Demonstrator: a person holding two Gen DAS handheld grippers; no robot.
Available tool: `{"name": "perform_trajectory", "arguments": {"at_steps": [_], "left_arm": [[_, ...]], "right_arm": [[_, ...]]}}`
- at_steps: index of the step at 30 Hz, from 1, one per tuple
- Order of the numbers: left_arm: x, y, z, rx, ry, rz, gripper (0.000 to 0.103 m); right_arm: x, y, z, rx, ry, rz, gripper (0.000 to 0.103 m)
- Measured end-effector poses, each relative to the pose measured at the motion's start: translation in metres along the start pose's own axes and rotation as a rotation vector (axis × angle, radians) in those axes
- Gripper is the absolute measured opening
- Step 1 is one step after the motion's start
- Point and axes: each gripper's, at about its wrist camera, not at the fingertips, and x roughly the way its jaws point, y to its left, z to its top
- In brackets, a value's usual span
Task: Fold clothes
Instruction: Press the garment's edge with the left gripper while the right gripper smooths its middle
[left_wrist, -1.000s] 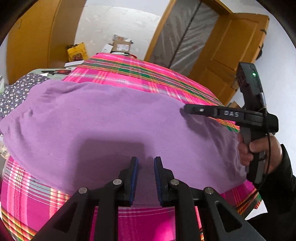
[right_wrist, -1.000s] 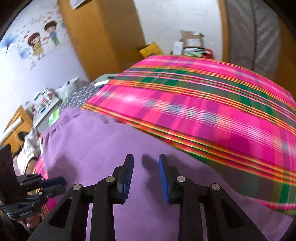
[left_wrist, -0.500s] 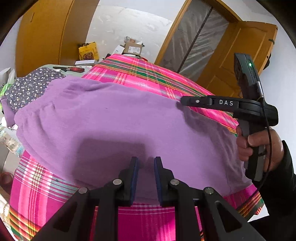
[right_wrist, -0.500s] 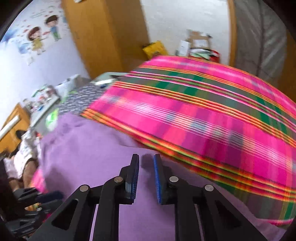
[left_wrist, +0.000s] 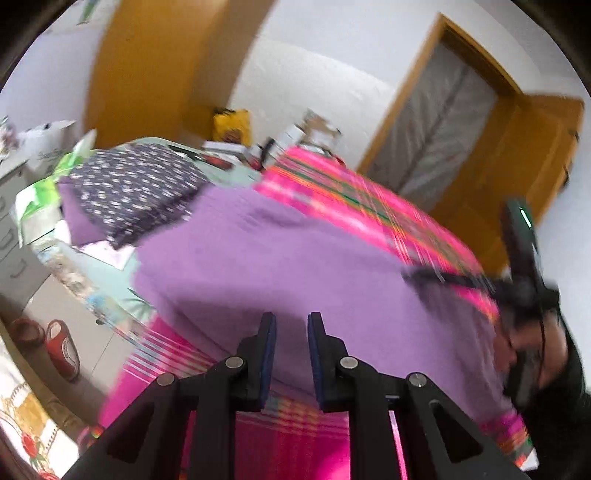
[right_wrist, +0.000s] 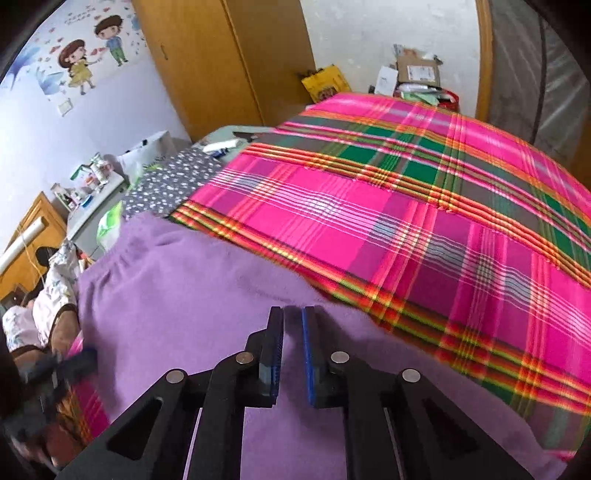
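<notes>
the soft purple knit garment (right_wrist: 207, 295) lies spread on the pink plaid bedspread (right_wrist: 424, 221). right gripper (right_wrist: 292, 354) closing at its far edge (nothing visibly pinched yet) might snag the bedspread too; left gripper (left_wrist: 290, 354), slightly parted, holds nothing.

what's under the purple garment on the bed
The purple garment lies spread on a pink plaid blanket, which shows beyond its far edge and at its near side. What lies under the blanket is covered.

We see white walls (right_wrist: 369, 33), a wooden wardrobe (right_wrist: 221, 55), cartoon wall stickers (right_wrist: 85, 55) and, blurred, perhaps an open door (left_wrist: 532, 155).
</notes>
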Motion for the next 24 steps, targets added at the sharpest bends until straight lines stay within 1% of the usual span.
{"name": "perform_trajectory", "arguments": {"at_steps": [2, 3, 6, 9, 11, 13, 15, 17, 19, 24], "left_arm": [[0.002, 0.019, 0.004, -0.063, -0.005, 0.041, 0.017], [0.002, 0.026, 0.005, -0.089, -0.006, 0.049, 0.017], [0.003, 0.041, 0.003, -0.151, -0.011, 0.044, 0.017], [0.003, 0.046, -0.001, -0.186, -0.006, 0.029, 0.017], [0.0, 0.045, 0.003, -0.186, -0.007, 0.037, 0.017], [-0.005, 0.04, 0.009, -0.176, -0.024, 0.04, 0.017], [-0.009, 0.033, 0.015, -0.154, -0.045, 0.038, 0.017], [-0.008, 0.027, 0.021, -0.132, -0.048, 0.042, 0.017], [-0.003, 0.022, 0.026, -0.121, -0.046, 0.063, 0.017], [0.022, 0.026, 0.024, -0.136, 0.029, 0.159, 0.017]], "right_arm": [[-0.01, 0.0, -0.01, -0.003, -0.006, 0.007, 0.011], [-0.014, -0.001, -0.015, -0.001, -0.007, 0.003, 0.011], [-0.02, -0.01, -0.03, 0.01, -0.002, -0.023, 0.011], [-0.021, -0.031, -0.046, 0.061, 0.028, -0.055, 0.011], [-0.03, -0.041, -0.054, 0.097, 0.016, -0.031, 0.011], [-0.042, -0.044, -0.061, 0.104, 0.003, -0.039, 0.012], [-0.051, -0.045, -0.068, 0.105, -0.009, -0.027, 0.014], [-0.06, -0.044, -0.075, 0.097, -0.023, -0.019, 0.017], [-0.065, -0.043, -0.082, 0.082, -0.037, -0.018, 0.024], [-0.071, -0.044, -0.096, 0.055, -0.061, -0.061, 0.031]]}}
